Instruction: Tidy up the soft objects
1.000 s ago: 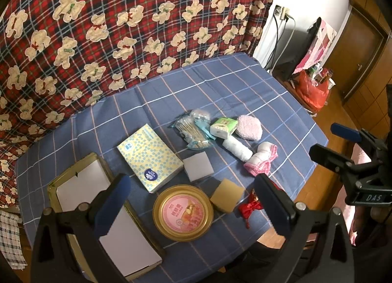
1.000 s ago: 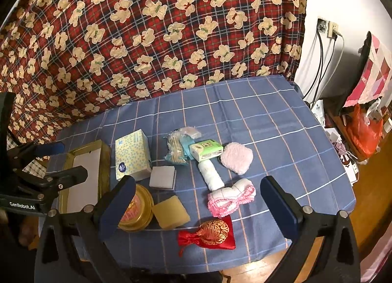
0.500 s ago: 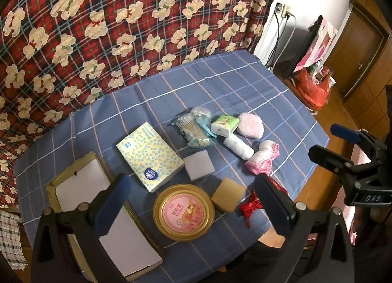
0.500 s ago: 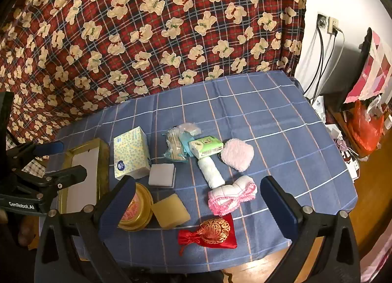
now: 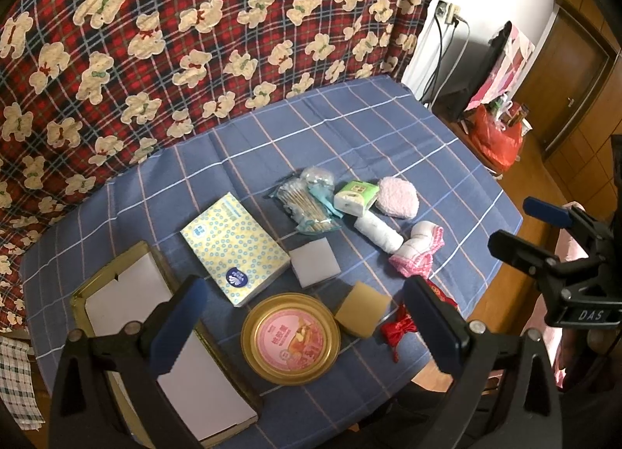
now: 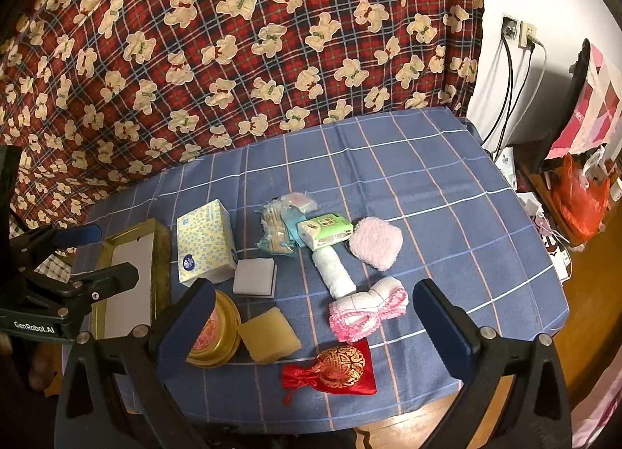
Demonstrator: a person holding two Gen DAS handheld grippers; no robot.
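Over the last second little has changed: both views have drifted slightly, the table sitting a touch lower and nearer in the frame, and none of the objects has moved, which I take to mean the sorting has not begun and the person is settling into an approach. The table (image 6: 427,184), under a blue checked cloth, carries everything. Largest is the gold rectangular tin (image 5: 116,262) at the left edge, open and lined with white card, probably the destination. Next to it lies the yellow dotted tissue pack (image 5: 233,247), then the round gold tin (image 5: 290,338) with a pink lid near the front edge. The soft things spread to the right: a white sponge block (image 5: 314,262), a yellow sponge (image 5: 362,309), a pink-trimmed folded cloth (image 6: 369,311), a white rolled towel (image 6: 334,272), a fluffy pink pad (image 6: 376,243), a green pocket tissue pack (image 6: 324,229), a bag of cotton swabs (image 5: 305,206) and a red embroidered pouch (image 6: 334,369) nearest the front edge. The left gripper (image 5: 307,326) hangs above the round tin with its fingers spread wide and nothing between them; the right gripper (image 6: 315,326) hovers above the front edge, equally wide apart and empty.
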